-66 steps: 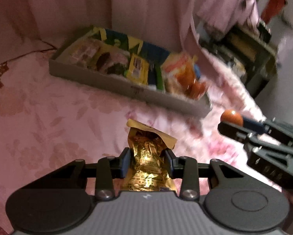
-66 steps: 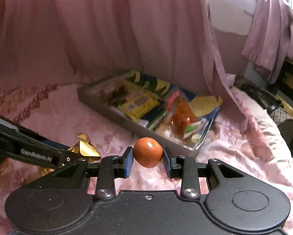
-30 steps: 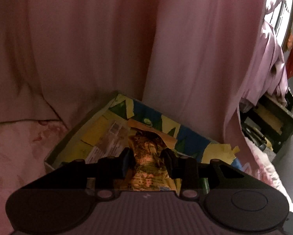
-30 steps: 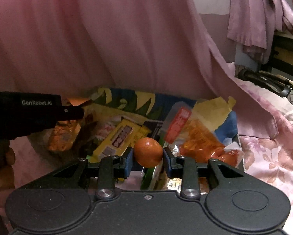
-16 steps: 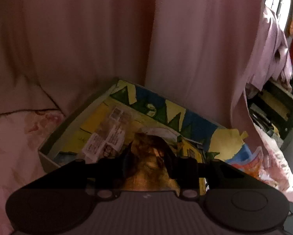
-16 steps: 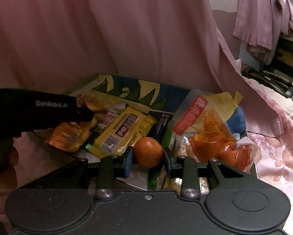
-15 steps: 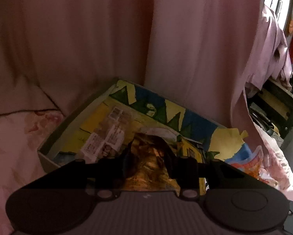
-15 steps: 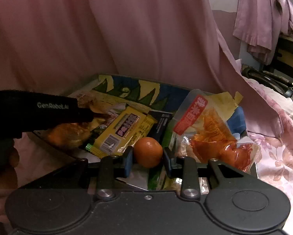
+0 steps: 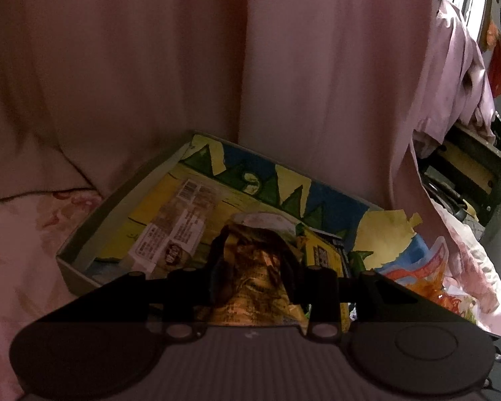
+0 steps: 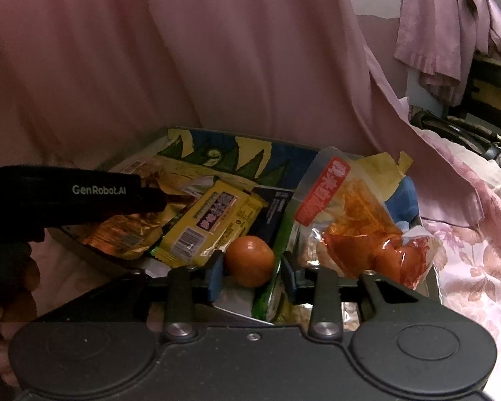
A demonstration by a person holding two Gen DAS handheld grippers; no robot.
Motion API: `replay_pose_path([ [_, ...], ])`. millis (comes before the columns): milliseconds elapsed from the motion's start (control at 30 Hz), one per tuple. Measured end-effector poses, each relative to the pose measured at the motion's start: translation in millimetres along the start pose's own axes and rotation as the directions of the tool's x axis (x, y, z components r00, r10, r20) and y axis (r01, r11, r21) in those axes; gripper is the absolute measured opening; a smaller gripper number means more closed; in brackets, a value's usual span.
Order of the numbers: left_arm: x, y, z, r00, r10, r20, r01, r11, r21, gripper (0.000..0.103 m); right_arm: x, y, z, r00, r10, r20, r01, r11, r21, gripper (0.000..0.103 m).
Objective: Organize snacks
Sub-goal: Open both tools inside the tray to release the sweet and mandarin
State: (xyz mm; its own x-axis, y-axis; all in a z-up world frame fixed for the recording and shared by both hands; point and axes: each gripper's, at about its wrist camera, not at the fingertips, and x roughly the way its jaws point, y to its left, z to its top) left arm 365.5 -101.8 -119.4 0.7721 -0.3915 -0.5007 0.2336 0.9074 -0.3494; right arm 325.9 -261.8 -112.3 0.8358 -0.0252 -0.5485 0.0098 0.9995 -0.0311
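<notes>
A shallow cardboard box with a blue, green and yellow printed lining lies on the pink bed and holds several snack packets. My left gripper is over the box with a gold foil packet between its fingers; its jaws look slightly parted. It also shows at the left of the right wrist view, with the gold packet resting on the box's near edge. My right gripper has a small orange fruit between its jaws, with a gap on the right side, just above the box.
In the box lie a yellow bar, a clear bag of orange snacks with a red label and a pale labelled packet. A pink curtain hangs right behind. Dark furniture stands to the right.
Both grippers carried their items from above the bedspread to over the box. In the last half second both jaws have opened a little and the gold packet has sunk toward the box.
</notes>
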Motion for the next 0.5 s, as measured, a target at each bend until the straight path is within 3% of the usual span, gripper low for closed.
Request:
replay_pose_path([
  [200, 2, -3, 0, 1.000, 0.012, -0.002, -0.012, 1.000, 0.008, 0.044, -6, -2, -2, 1.000, 0.005, 0.009, -0.005, 1.000, 0.010, 0.051],
  [267, 2, -4, 0, 1.000, 0.016, -0.005, -0.016, 1.000, 0.001, 0.050, -7, -4, -1, 1.000, 0.002, 0.011, -0.002, 1.000, 0.021, 0.054],
  [333, 0, -5, -1, 1.000, 0.021, 0.008, -0.021, 1.000, 0.000, 0.062, -11, -7, -2, 1.000, 0.000, 0.012, 0.000, 0.999, 0.038, 0.058],
  [500, -12, -9, 1, 0.999, 0.026, 0.041, -0.026, 1.000, 0.001, 0.075, -29, -15, -1, 0.999, -0.013, 0.032, 0.011, 0.998, 0.067, 0.067],
])
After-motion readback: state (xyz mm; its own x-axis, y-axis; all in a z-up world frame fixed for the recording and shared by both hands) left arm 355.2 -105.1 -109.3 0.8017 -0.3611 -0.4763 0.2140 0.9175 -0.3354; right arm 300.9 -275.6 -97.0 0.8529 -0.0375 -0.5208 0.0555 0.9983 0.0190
